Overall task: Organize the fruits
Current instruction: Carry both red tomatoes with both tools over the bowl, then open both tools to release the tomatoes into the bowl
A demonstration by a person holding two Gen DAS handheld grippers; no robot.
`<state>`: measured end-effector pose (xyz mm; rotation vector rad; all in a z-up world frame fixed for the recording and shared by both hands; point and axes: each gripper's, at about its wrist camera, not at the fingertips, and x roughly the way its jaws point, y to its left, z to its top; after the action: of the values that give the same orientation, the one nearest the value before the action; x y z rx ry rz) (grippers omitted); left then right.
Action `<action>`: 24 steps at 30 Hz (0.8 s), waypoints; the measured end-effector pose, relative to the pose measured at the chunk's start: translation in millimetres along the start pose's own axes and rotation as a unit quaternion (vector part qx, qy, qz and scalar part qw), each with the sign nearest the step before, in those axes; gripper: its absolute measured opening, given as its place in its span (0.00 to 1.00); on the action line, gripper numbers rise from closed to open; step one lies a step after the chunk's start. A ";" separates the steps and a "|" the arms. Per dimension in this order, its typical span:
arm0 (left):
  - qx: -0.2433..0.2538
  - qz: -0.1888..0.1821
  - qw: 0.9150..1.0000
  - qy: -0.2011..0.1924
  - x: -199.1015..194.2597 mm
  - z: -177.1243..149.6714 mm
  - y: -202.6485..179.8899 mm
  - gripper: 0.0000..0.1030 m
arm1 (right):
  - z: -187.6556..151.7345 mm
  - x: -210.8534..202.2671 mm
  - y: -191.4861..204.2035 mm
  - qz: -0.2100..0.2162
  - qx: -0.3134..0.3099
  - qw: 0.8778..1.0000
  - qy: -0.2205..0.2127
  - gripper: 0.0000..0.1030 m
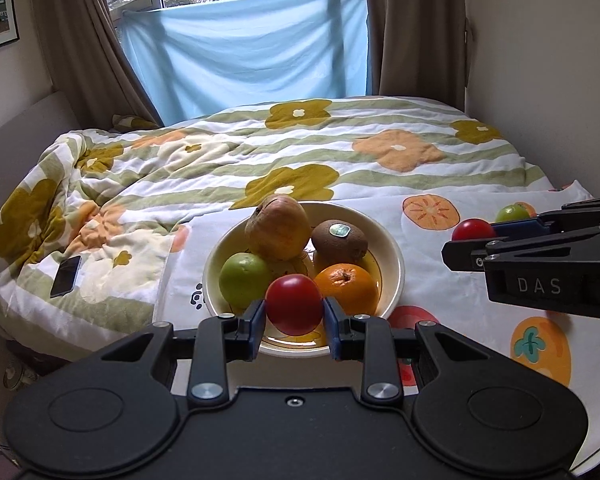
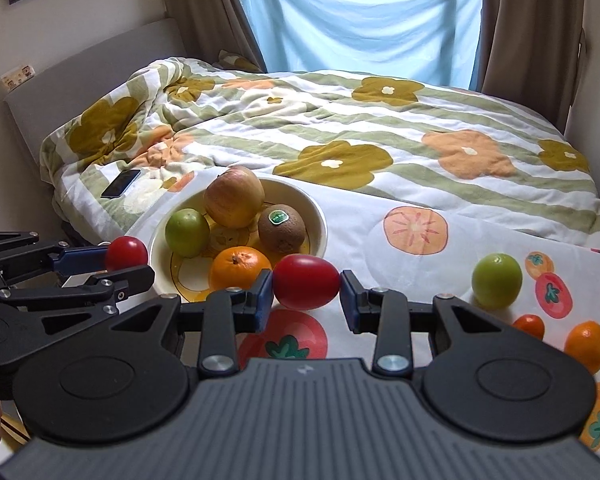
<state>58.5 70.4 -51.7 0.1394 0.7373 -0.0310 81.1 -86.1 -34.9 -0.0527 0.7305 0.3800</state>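
Your left gripper (image 1: 295, 312) pinches a red tomato (image 1: 294, 304) over the bowl (image 1: 396, 268) at lower center; your right gripper (image 2: 305, 296) brackets another tomato (image 2: 306, 286), its right pad apart.

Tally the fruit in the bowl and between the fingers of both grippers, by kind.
Apple: 1
Kiwi: 1
Green fruit: 1
Orange: 1
Red tomatoes: 2, the left-hand tomato and the right-hand tomato
Total: 6
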 end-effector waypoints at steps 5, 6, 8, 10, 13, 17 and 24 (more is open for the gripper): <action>0.020 -0.021 1.000 0.011 24.2 3.7 23.1 0.33 | 9.2 22.3 23.9 -0.012 0.017 1.000 0.007 0.49; 0.025 -0.027 0.999 0.014 30.5 4.0 27.3 0.33 | 10.9 27.0 27.7 -0.015 0.021 1.000 0.009 0.49; 0.033 -0.033 0.999 0.022 42.5 3.4 33.4 0.33 | 13.4 36.0 34.6 -0.021 0.028 0.999 0.011 0.49; 0.039 -0.043 0.998 0.032 54.2 0.7 38.4 0.33 | 15.2 44.4 40.6 -0.027 0.033 0.999 0.014 0.49; 0.050 -0.054 0.996 0.045 67.4 -4.2 42.9 0.33 | 16.9 56.6 47.7 -0.035 0.040 0.998 0.020 0.49; 0.070 -0.067 0.993 0.061 78.9 -6.9 45.4 0.33 | 17.7 66.5 54.9 -0.046 0.046 0.998 0.024 0.49; 0.096 -0.085 0.990 0.066 85.3 -5.1 49.0 0.45 | 19.8 73.3 61.7 -0.059 0.049 0.997 0.028 0.49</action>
<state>122.0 121.4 -107.1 0.2633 0.8762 -0.2584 121.6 -1.7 -63.2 -0.0146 0.7960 0.2302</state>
